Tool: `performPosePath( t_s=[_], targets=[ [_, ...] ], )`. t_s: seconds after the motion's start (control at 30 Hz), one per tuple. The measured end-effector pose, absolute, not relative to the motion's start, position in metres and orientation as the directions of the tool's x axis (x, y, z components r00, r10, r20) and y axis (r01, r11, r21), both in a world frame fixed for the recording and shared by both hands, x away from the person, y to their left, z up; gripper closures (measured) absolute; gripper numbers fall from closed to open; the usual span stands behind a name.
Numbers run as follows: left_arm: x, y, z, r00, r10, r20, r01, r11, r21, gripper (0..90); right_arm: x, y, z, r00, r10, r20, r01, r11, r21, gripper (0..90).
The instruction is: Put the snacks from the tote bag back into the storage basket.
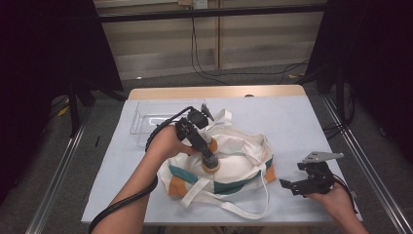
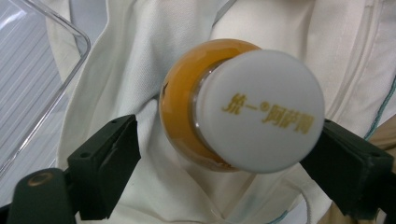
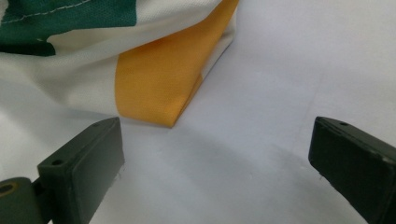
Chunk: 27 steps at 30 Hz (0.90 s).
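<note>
Just over the tote bag [image 1: 234,161], the left tool [image 2: 219,158] points down, its jaws loosely straddling an orange bottle [image 2: 187,116] without pressing. Right of the bag, the right tool [image 1: 298,187] rests low on the desk [image 1: 302,122], jaws wide apart and empty

We read this as lab recording bay: our work table [image 1: 311,126] under pale sheet, metal floor rails [image 1: 53,180] on both sides, black curtains [image 1: 44,53] flanking, loose cables [image 1: 204,68] along bare back wall

On my table: 1 orange bottle [image 1: 211,163] with white cap, 1 canvas tote bag [image 1: 243,165], 1 clear plastic tray [image 1: 143,122]. My grippers: 2.
</note>
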<state>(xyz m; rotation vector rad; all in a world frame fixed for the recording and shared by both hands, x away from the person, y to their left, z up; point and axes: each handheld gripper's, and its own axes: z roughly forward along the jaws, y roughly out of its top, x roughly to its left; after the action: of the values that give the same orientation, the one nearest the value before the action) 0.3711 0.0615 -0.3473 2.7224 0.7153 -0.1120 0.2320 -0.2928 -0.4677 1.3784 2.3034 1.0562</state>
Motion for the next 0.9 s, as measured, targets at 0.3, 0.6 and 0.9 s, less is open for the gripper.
performPosePath(
  t_s=[0.3, 0.6, 0.9],
  targets=[
    [0.371, 0.056, -0.348, 0.872, 0.463, -0.158, 0.489, -0.821, 0.293, 18.3, 0.232, -0.292, -0.468, -0.521, 0.841, 0.145, 0.658, 0.288, 0.696, 3.1],
    [0.373, 0.052, -0.351, 0.873, 0.463, -0.153, 0.488, -0.829, 0.272, 21.2, 0.232, -0.293, -0.468, -0.522, 0.841, 0.144, 0.656, 0.289, 0.697, 3.1],
    [0.375, 0.051, -0.352, 0.876, 0.459, -0.15, 0.483, -0.837, 0.258, 25.6, 0.232, -0.292, -0.468, -0.521, 0.841, 0.144, 0.656, 0.287, 0.698, 3.1]
  ],
)
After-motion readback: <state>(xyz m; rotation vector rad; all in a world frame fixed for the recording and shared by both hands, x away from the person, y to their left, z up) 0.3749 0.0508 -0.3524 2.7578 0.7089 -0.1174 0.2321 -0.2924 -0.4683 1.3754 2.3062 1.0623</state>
